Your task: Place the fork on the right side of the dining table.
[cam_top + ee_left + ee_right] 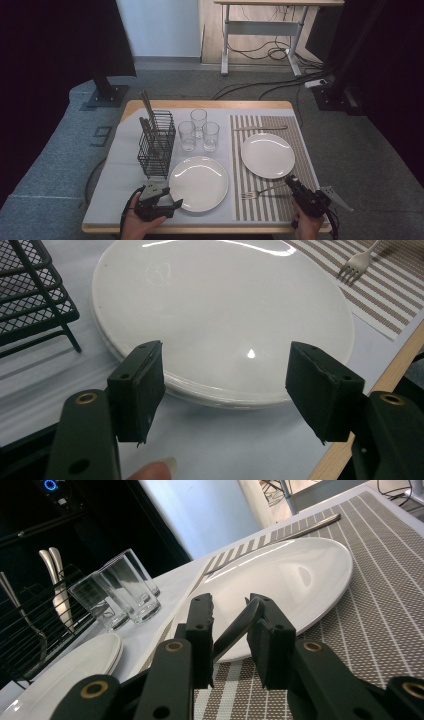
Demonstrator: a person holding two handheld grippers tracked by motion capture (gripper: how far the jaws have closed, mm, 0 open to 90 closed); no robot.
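Right tongs [230, 610] gripped the fork [260, 192] handle mid-placement, needing a release onto the mat [300, 150], while left tongs [225, 380] gaped empty.

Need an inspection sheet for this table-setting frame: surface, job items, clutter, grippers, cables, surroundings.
Surface: wooden table under a pale cloth, with a striped placemat on its right part.
Job's things: fork on the placemat, handle between the right gripper's jaws; one plate on the placemat, a stack of plates on the cloth.
Clutter: three glasses, wire cutlery rack holding utensils, knife beyond the far plate.
Grippers: left gripper open, at the stack's near rim; right gripper closing on the fork handle, a gap still showing.
Cables: loose runs on the floor behind the table.
Surroundings: desk frame, dark curtains.
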